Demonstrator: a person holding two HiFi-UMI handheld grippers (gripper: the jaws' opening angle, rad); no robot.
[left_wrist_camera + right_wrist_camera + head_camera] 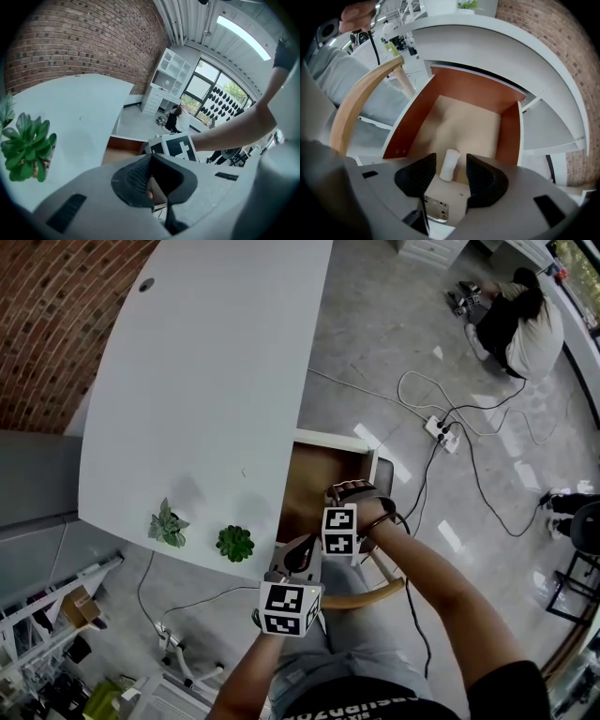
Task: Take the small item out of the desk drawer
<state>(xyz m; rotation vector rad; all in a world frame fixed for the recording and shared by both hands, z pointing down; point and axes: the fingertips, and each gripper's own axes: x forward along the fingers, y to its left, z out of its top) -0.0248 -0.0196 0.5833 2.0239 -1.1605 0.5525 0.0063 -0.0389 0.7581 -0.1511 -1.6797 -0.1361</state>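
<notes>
Left gripper (292, 554), nearest the body, is hanging by the near edge of the desk (216, 362). Its jaws are pressing together at the tips and are holding nothing.

Right gripper (349, 488), just beyond it, is hovering over the open drawer (305, 479), and its jaws are standing spread. Seen from the right gripper view, a small white cylinder (449, 165) is lying on the drawer floor in line with the gap between those jaws, below them and not touching either. It is resting at the end of the drawer closest to this gripper, just past the panel carrying a metal lock plate (437, 210). Its long axis is running away from the jaws, roughly parallel to their inner faces and tilting slightly right. A straight descent should therefore let the jaws close across its short width. The right gripper is plainly the nearer of the two; the head view is not showing the cylinder at all.

A wooden chair (375, 594) is curving beneath both forearms. Two potted plants (235, 542) are standing on the white desktop near its near edge, left of the drawer. Farther off, a brick wall (56, 315) is bordering the desk on the left. To the right, a power strip (441, 430) with trailing cables is lying on the grey floor (375, 334), and a person (520, 320) is crouching at the far right.
</notes>
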